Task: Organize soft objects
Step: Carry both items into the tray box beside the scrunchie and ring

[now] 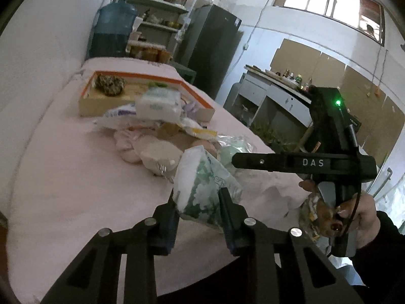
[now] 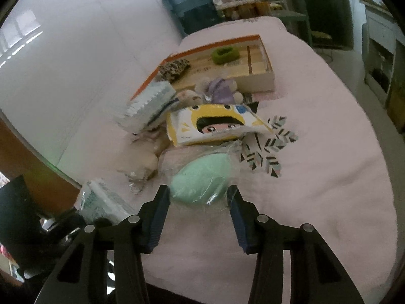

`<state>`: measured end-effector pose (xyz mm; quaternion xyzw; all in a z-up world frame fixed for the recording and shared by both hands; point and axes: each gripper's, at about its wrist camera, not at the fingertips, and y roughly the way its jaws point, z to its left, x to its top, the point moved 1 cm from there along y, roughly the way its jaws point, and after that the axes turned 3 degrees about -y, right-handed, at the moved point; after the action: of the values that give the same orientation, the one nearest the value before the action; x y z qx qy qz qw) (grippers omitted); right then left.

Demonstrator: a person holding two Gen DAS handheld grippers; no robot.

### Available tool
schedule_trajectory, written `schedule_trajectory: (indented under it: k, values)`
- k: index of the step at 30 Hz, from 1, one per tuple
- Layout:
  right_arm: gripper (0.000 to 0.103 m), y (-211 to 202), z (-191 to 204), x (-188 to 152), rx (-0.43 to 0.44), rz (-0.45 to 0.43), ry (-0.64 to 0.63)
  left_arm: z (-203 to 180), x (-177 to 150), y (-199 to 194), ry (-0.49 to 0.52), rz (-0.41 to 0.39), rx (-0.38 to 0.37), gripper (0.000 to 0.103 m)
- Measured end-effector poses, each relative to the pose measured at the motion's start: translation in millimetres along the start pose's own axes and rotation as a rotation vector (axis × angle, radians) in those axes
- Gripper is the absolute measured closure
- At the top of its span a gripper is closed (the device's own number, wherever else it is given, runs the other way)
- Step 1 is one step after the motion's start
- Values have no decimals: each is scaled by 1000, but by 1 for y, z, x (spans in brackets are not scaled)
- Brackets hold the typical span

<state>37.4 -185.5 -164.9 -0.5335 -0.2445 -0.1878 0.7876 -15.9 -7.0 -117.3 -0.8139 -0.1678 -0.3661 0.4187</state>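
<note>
**Two soft packs between the fingers**

We see the left gripper (image 1: 200, 210) with its fingers (image 1: 229, 207) pressed on both sides of a white and green tissue pack (image 1: 202, 187), which it holds up above the pink worktop (image 1: 63, 177). The right gripper (image 2: 200, 197) has its fingers half wide around a mint green pad in clear wrap (image 2: 200, 179); whether they press it we cannot tell. Just beyond these fingers lies a yellow pack with a cartoon face (image 2: 215, 124), and farther beyond is the orange-edged box (image 2: 258, 76), which holds a leopard-print piece (image 2: 174, 68) and a green one (image 2: 225, 54).
</note>
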Motion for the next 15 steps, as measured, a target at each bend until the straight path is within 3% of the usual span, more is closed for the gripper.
schedule_trajectory:
  k: [9, 15]
  values:
    - [55, -26, 13, 15, -17, -71, -46, -11, 28, -19, 33, -73, 58, 74]
    - [55, -35, 24, 34, -32, -117, -78, -16, 58, -25, 26, -113, 144, 74]
